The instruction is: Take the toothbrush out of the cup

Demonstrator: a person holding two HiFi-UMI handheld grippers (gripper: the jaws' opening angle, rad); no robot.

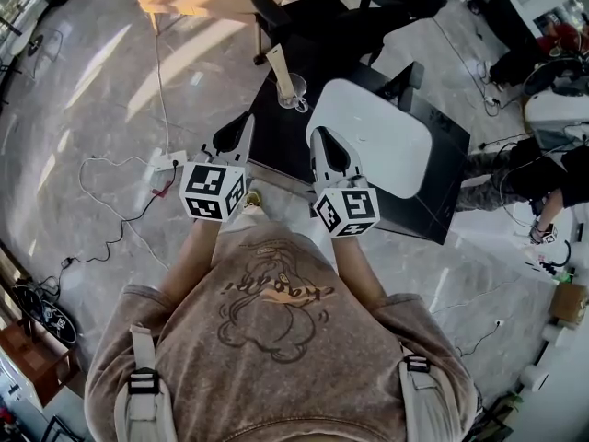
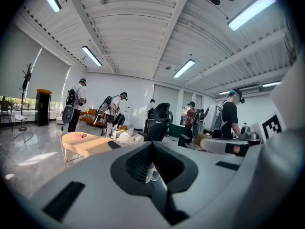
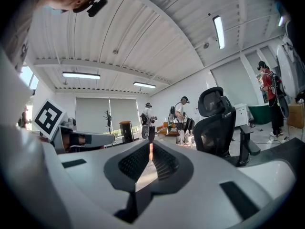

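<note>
My left gripper [image 1: 242, 127] is short of the black table [image 1: 433, 191], jaws together, nothing in them. It's the same in the left gripper view: the pads meet at the tip, with only a pale bit of the cup showing through the gap below. The cup [image 1: 294, 99] is clear glass and stands near the table's left corner, ahead of and between my two grippers. The toothbrush [image 1: 282, 70] is in it, handle leaning up and to the left, and no gripper touches either one. My right gripper [image 1: 322, 141] is over the near table edge, jaws together too and empty. The white tray [image 1: 377, 141] lies just right of the cup. Risks as I see them: both jaws are closed, so if I go in without opening I'll just poke the cup, and it probably slides or tips off the corner since it sits close to the edge. The glass looks light, so pulling the brush with nobody bracing the cup likely lifts or drags the cup along. The handle leans, so a straight-up pull could lever the rim and topple it. The handle is thin, so an off-centre pinch may let it twist out and drop. The tray crowds the right side, so my right gripper could bump it and shove the cup.
</note>
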